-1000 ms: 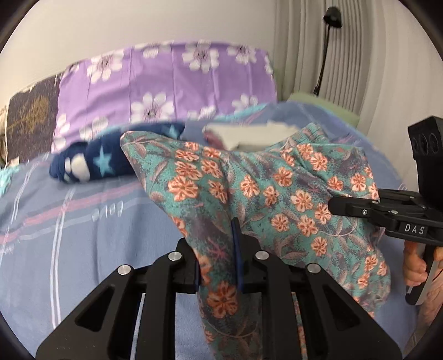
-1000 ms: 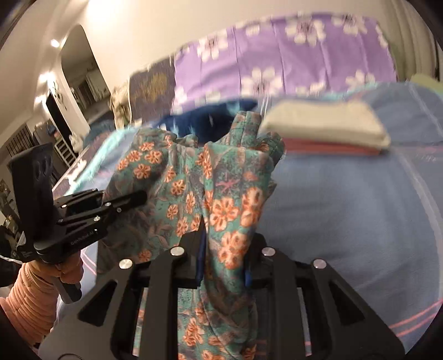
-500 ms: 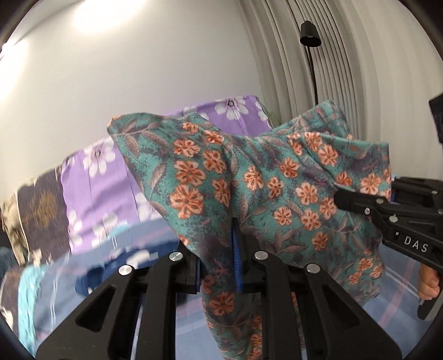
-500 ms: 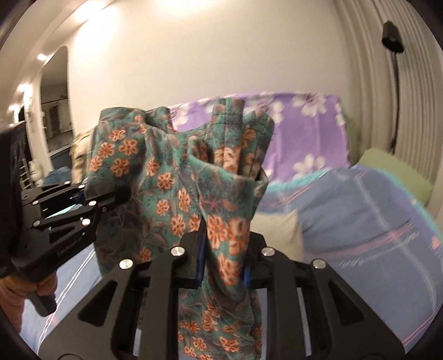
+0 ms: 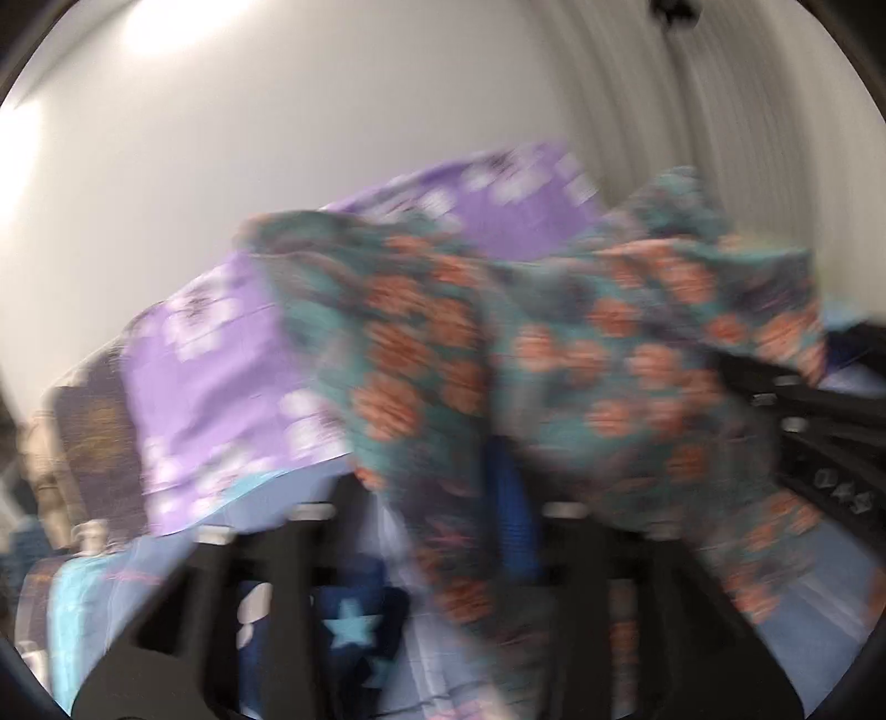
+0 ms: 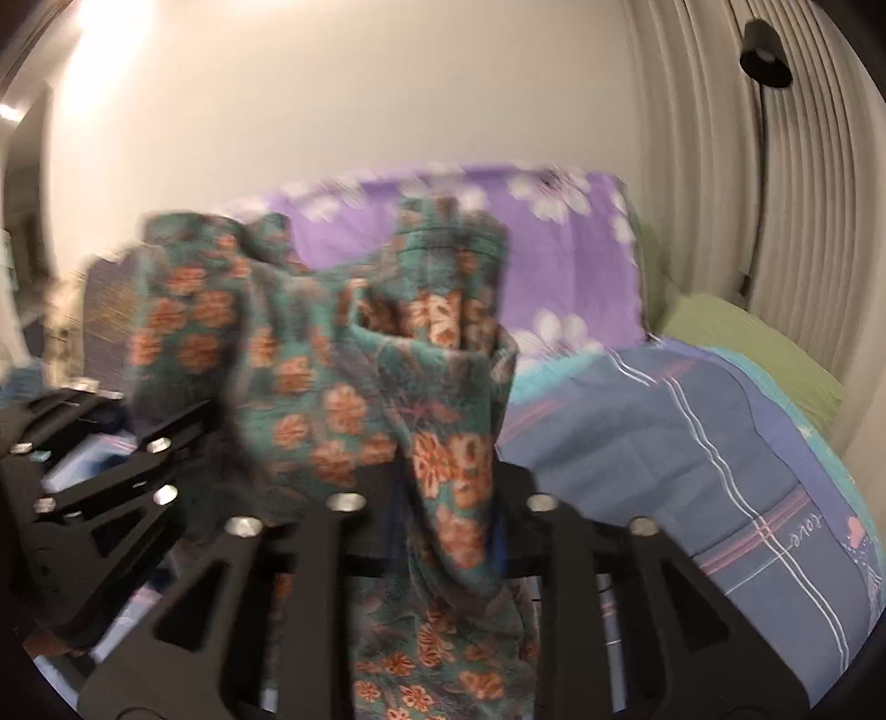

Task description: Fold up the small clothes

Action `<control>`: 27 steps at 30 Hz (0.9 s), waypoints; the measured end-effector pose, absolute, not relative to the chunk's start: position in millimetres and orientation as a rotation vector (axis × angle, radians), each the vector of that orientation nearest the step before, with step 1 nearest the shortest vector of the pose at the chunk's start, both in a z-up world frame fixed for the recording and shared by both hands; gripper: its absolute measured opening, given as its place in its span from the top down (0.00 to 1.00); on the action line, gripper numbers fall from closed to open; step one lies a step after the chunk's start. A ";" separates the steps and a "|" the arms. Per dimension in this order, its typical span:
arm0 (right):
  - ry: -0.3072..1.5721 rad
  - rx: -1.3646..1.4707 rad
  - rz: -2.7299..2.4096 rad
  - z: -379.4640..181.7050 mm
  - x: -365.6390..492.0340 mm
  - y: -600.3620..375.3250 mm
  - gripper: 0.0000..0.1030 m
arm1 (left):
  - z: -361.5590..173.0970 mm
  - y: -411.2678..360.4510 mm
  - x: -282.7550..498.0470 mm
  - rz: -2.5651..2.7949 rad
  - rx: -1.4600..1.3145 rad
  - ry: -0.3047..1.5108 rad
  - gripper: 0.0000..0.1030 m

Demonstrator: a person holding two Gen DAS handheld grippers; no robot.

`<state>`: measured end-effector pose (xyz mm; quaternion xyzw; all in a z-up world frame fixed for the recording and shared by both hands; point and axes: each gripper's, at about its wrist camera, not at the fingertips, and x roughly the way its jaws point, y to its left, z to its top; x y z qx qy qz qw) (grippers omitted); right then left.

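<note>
Garment of thin, soft teal cloth with orange flowers hangs above the bed, stretched crosswise between your two grippers, its crumpled top edges bunched and pointing up toward the purple pillow. Your left gripper and right gripper both have jaws opening, with cloth between them. Blur hides whether the pads press it. Below, on the bed, lies a navy star-print piece.

Purple floral pillow propped against pale wall. Green pillow just beside it. Blue striped bedsheet below. Black lamp before ribbed curtain. Navy star-print cloth on sheet.
</note>
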<state>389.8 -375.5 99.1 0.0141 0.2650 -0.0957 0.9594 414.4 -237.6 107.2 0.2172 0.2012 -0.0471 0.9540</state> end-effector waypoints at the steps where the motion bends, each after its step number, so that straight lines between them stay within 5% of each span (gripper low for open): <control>1: 0.583 0.009 -0.272 76.2 398.8 -379.4 0.34 | 90.1 -237.0 420.1 -0.014 0.499 0.388 0.29; 6: 0.713 0.049 -0.168 -27.6 395.6 -391.4 0.38 | 1.2 -217.4 424.5 -0.107 0.589 0.511 0.29; 10: 0.692 0.192 -0.167 -42.6 386.7 -407.2 0.37 | -36.5 -209.7 409.9 -0.085 0.578 0.489 0.30; 18: 0.773 0.371 -0.131 -53.9 354.7 -412.7 0.27 | -55.1 -171.1 408.6 -0.113 0.403 0.730 0.31; 27: 0.750 0.250 -0.083 -35.4 225.3 -376.5 0.27 | -36.7 -144.5 277.8 -0.276 0.365 0.644 0.26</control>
